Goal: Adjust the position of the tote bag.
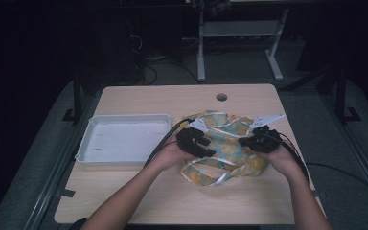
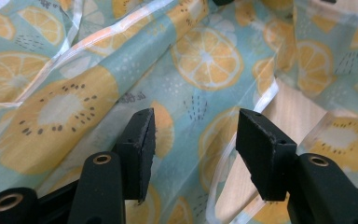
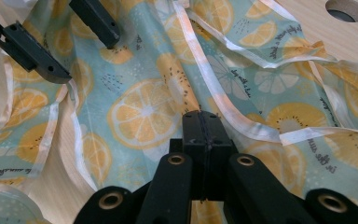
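Note:
A thin cloth (image 1: 230, 143) printed with orange slices and kiwi on pale blue, edged with white tape, lies crumpled on the wooden table (image 1: 172, 201). My left gripper (image 1: 210, 149) hangs over its left part. In the left gripper view its jaws (image 2: 193, 135) stand open just above the cloth (image 2: 205, 56), beside a white hem. My right gripper (image 1: 243, 142) is at the cloth's right side. Its jaws (image 3: 200, 116) are pressed together, and a fold of the cloth (image 3: 140, 112) runs into their tips. The left gripper (image 3: 88, 59) shows open farther off in the right gripper view.
A white shallow tray (image 1: 91, 153) sits on the left half of the table, close to my left forearm. A round cable hole (image 1: 221, 97) is near the far edge. Cables trail from both grippers. Grey floor and table legs lie beyond.

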Demonstrator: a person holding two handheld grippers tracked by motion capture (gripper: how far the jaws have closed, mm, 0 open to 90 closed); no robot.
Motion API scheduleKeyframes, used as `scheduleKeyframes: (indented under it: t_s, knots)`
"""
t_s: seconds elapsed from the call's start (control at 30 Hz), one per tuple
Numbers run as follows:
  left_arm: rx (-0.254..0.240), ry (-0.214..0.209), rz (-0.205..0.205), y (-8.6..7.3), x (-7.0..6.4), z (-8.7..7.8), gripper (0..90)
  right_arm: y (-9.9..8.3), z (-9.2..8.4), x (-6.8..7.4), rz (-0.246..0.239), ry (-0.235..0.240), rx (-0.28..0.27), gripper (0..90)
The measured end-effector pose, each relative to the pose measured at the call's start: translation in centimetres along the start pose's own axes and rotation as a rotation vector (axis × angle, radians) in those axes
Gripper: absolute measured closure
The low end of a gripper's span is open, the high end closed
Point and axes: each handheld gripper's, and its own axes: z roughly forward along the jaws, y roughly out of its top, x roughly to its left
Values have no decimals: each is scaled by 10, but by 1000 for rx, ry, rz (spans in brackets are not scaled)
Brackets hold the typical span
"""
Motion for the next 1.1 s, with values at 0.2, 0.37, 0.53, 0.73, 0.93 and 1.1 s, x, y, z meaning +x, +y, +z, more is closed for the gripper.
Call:
scheduleKeyframes:
  t_s: [0.2, 0.37, 0.53, 0.73, 0.93, 1.1]
  knots:
    - [8, 81, 60, -5, -3, -4, 585, 0, 0, -1, 0, -2, 0, 897]
    - [48, 82, 72, -9, -3, -1, 774, -1, 1, -1, 7, -1, 4, 898]
    - [67, 57, 67, -14, -3, 3, 897, -1, -1, -1, 13, -2, -8, 897]
    - [40, 30, 34, -14, -4, -2, 869, -1, -3, -1, 12, 0, -5, 897]
    - [70, 32, 43, -20, -11, -12, 614, -2, -4, -1, 12, 4, -14, 898]
    - [65, 97, 34, -28, -14, -28, 440, -2, -3, 0, 15, 6, -15, 897]
